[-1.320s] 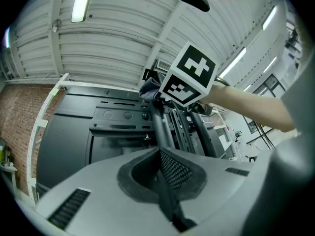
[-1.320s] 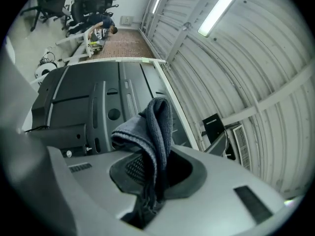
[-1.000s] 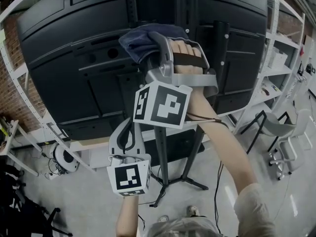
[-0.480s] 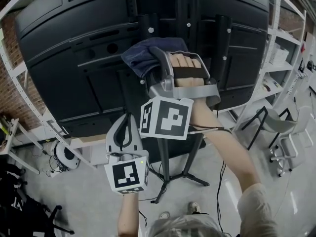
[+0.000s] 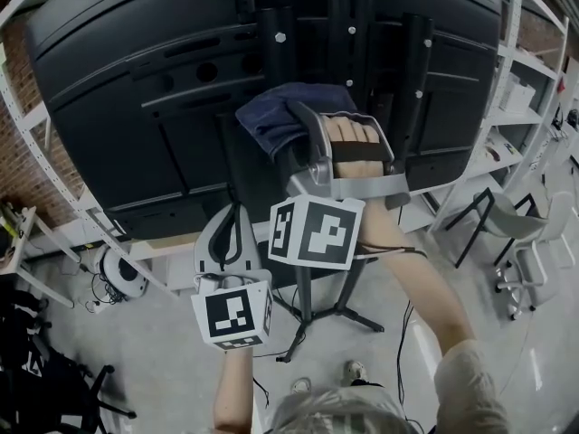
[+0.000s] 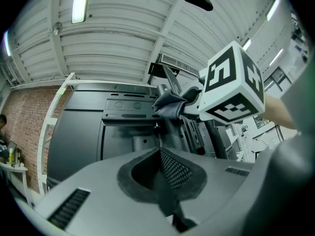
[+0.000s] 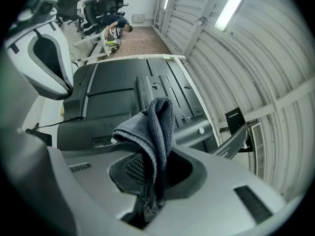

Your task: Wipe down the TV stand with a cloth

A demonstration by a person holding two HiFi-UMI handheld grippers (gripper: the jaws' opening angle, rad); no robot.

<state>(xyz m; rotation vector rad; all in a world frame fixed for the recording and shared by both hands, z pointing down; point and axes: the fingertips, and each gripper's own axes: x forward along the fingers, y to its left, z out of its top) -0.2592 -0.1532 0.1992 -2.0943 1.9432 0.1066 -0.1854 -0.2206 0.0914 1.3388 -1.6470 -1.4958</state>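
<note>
starting at the left, we are seeing a white shelving rack [image 5: 89, 220] edging the dark back of the tv [image 5: 109, 125], neither taking part in the wipe. next, we are carrying the left gripper [image 5: 233, 217] low in front of us, its jaws closed together with nothing between them; it is hanging below the work, apart from the cloth. moving right, the cloth [image 5: 267, 120], dark blue and bunched, is lying against the tv stand [image 5: 414, 80], between its black uprights, and the right gripper [image 5: 303, 114] is clamping it, one fold pinched deep between the jaws and the rest draping over their tips. the relation we are steering by: the stand's uprights are running up and down ahead of us, and the cloth is sitting straight beyond the right gripper's tips, seemingly pressing onto that metal, so the right hand is by far the nearer one, and we are judging that the stroke is meant to follow the uprights' long axis. further right, a grey chair [image 5: 529, 233] is standing well apart from the stand. against the earlier pictures, the cloth and the right gripper are sitting lower on the stand than a second ago, with more of the uprights showing above them, which is reading to us as a downward pass under way. the left gripper is keeping roughly the same place below
</note>
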